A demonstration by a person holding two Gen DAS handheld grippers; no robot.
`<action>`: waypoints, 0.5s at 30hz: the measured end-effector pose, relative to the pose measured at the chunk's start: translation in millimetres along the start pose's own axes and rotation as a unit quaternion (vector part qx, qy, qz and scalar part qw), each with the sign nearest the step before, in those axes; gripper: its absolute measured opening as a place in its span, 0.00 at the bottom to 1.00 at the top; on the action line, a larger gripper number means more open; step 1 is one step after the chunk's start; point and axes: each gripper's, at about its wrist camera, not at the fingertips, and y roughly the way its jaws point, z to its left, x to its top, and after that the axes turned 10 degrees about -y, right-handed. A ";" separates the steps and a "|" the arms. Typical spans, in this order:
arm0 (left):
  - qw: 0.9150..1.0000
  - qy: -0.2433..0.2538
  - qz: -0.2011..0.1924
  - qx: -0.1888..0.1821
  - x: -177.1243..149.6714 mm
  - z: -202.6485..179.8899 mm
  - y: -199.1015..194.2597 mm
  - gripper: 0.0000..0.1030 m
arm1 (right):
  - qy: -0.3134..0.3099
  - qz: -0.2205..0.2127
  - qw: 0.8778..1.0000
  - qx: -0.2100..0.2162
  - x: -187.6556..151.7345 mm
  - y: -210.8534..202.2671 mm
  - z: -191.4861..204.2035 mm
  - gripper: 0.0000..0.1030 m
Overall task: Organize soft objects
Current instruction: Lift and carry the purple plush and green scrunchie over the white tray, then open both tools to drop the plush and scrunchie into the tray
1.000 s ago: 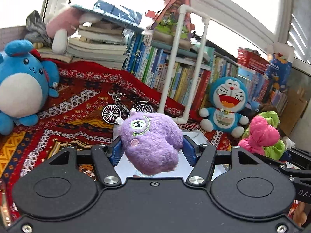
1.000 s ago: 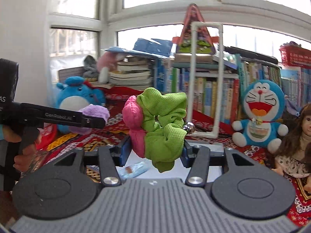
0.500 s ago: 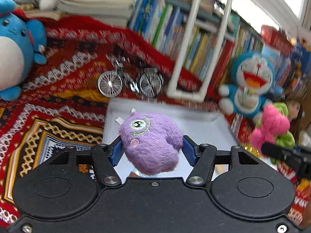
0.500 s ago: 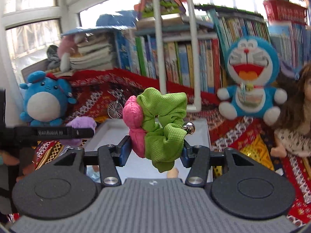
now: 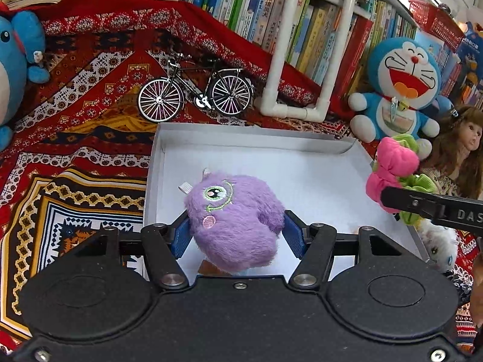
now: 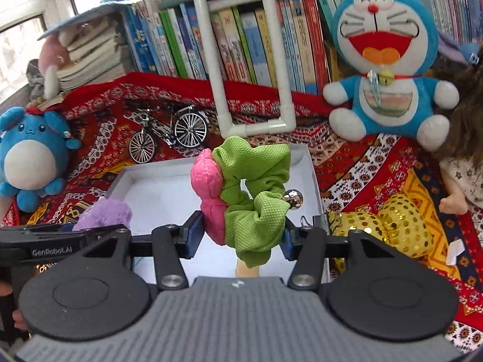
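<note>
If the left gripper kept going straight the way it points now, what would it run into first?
Most likely the floor of the white tray: the left gripper, shut on the purple plush, points down into it. Depth is unclear.

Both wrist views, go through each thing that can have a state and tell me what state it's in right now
Left gripper: shut on the purple plush.
Purple plush: held above the white box.
Right gripper: shut on the scrunchie.
Scrunchie: green and pink, held over the box.
White box: open, no lid on it.
Toy bicycle: standing upright behind the box.
Doraemon plush: sitting upright against the books.
</note>
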 end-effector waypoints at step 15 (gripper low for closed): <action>1.000 0.001 0.015 0.014 -0.5 3.2 14.6 0.59 | 0.004 0.043 0.999 0.003 -6.8 30.2 7.2 0.54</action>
